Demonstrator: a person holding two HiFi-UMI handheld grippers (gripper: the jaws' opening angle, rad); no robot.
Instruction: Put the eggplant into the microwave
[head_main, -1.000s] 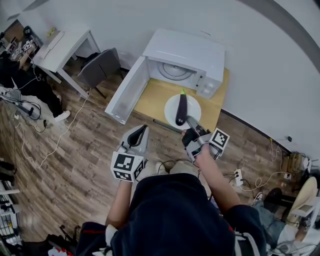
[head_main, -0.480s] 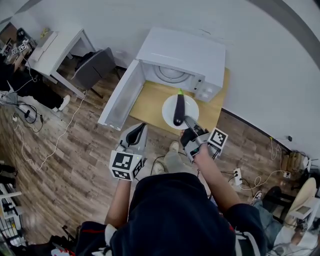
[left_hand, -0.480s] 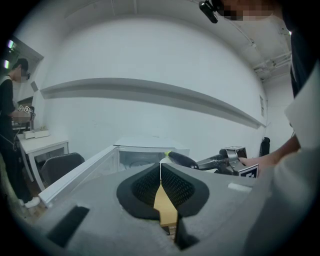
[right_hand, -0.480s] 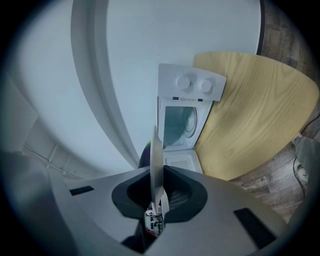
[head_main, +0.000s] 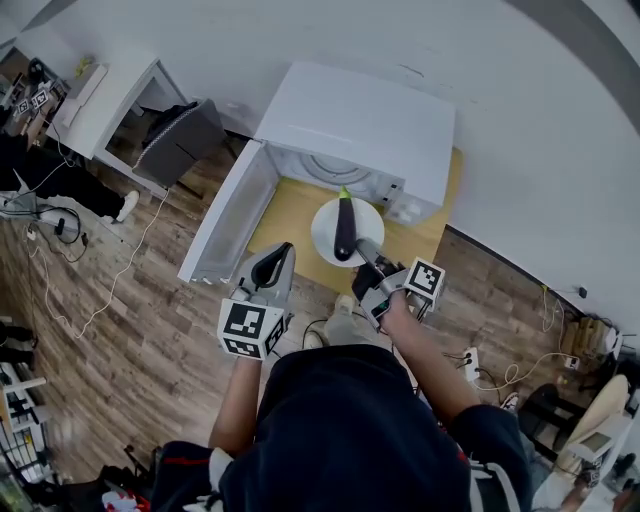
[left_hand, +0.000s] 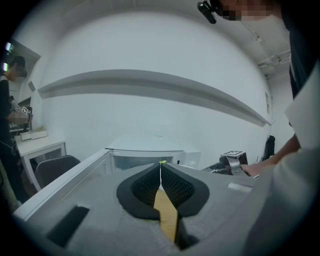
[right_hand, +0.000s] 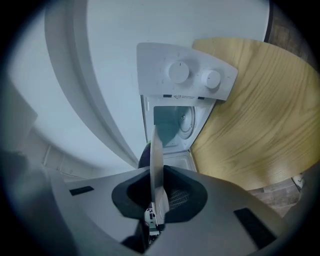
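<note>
eggplant on plate, at the mouth of the microwave

item: long, dark purple eggplant (head_main: 344, 228) with a green stem tip, lying lengthwise on a round white plate (head_main: 322, 238), stem end toward the oven.

right gripper (head_main: 368, 254): clenched on the plate's near rim, which shows edge-on between its jaws in the right gripper view. the eggplant lies just beyond the gripper's tips and they do not touch it.

left gripper (head_main: 281, 255): clenched on nothing, tips meeting. it is left of the plate and apart from it, near the open door.

setting: boxy white microwave (head_main: 360, 115) with a smooth casing and two round knobs (right_hand: 179, 72) on its panel. its door (head_main: 222, 222) is swung wide to the left, and a glass turntable (right_hand: 187, 120) shows inside. it stands on a pale, wood-grain bench (head_main: 283, 212). the plate is over the bench, right before the open cavity; whether it rests on the wood cannot be told.

room: brown plank floor (head_main: 130, 330) strewn with cables, plain white wall, and a white desk (head_main: 110, 95) and grey chair (head_main: 182, 140) at far left.
</note>
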